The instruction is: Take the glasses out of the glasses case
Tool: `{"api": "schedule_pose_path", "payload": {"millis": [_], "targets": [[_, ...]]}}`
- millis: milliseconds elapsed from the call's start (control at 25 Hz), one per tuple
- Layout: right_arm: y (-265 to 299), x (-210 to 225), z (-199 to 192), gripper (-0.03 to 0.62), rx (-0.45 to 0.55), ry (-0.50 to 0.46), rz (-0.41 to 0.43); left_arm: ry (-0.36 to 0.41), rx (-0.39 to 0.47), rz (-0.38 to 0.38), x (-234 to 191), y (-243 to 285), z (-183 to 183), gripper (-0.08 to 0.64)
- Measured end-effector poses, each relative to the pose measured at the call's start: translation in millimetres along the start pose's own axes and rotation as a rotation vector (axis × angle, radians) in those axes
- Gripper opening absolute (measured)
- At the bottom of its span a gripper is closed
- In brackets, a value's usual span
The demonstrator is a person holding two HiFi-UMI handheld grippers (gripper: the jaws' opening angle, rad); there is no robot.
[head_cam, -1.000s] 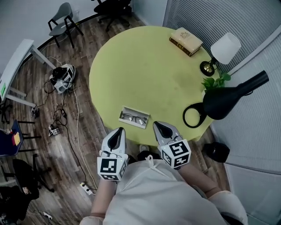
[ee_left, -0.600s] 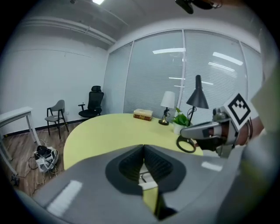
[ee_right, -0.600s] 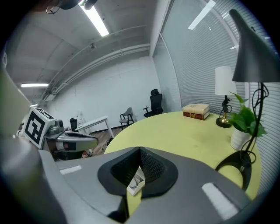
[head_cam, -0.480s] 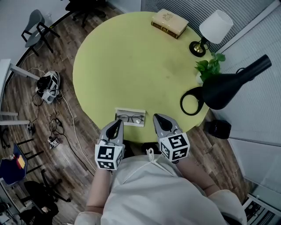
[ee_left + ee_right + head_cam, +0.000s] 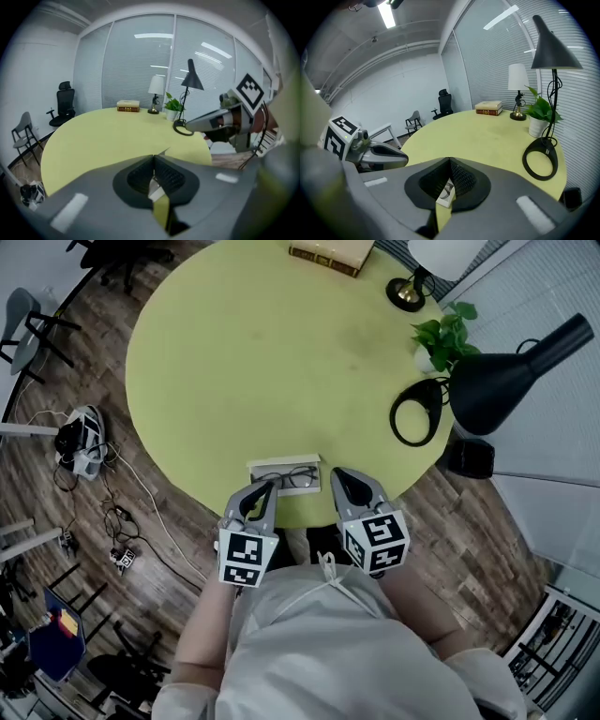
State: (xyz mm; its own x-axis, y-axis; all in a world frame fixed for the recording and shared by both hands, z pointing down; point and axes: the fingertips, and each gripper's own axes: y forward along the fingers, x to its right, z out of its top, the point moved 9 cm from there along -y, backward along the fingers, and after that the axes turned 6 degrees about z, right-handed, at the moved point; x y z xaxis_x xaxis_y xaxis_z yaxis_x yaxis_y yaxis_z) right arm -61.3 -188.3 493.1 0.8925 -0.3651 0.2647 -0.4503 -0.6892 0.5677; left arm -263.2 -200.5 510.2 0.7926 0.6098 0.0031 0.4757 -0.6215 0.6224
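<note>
An open white glasses case [image 5: 284, 476] lies near the front edge of the round yellow-green table [image 5: 272, 352], with dark-framed glasses [image 5: 289, 479] inside. My left gripper [image 5: 265, 487] is shut, its tip just left of the case's near edge. My right gripper [image 5: 338, 473] is also shut and sits just right of the case. In the left gripper view the jaws meet at the tip [image 5: 153, 157], and a white sliver of the case [image 5: 157, 192] shows in the gap below. The right gripper view shows shut jaws [image 5: 449, 160] with the case and glasses [image 5: 446, 193] peeking through.
At the table's far side lie a book [image 5: 330, 251] and a small lamp [image 5: 409, 289]. A potted plant [image 5: 442, 334] and a black desk lamp [image 5: 511, 371] with a ring base [image 5: 417, 413] stand at the right. Cables and a device [image 5: 80, 432] lie on the wooden floor at the left.
Both grippers have moved forward to either side of the case, still shut. The head view has swung, so the table sits higher in frame.
</note>
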Motion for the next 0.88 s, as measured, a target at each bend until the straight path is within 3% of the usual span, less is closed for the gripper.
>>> {"api": "schedule_pose_path", "payload": {"millis": [160,360,680,880], "targets": [[10,-7,-8,0.0,-0.008,0.036,-0.027,0.17,-0.098,-0.082,-2,25,-12,0.008],[17,-4,-16,0.0,-0.005,0.051,-0.053,0.235,-0.219,-0.225,-2,54,-15,0.077],[23,12,-7,0.0,0.05,0.059,-0.059,0.456,-0.319,-0.332,8,85,-18,0.08],[23,16,-3,0.0,0.054,0.074,-0.063,0.544,-0.356,-0.369,15,96,-17,0.063]]}}
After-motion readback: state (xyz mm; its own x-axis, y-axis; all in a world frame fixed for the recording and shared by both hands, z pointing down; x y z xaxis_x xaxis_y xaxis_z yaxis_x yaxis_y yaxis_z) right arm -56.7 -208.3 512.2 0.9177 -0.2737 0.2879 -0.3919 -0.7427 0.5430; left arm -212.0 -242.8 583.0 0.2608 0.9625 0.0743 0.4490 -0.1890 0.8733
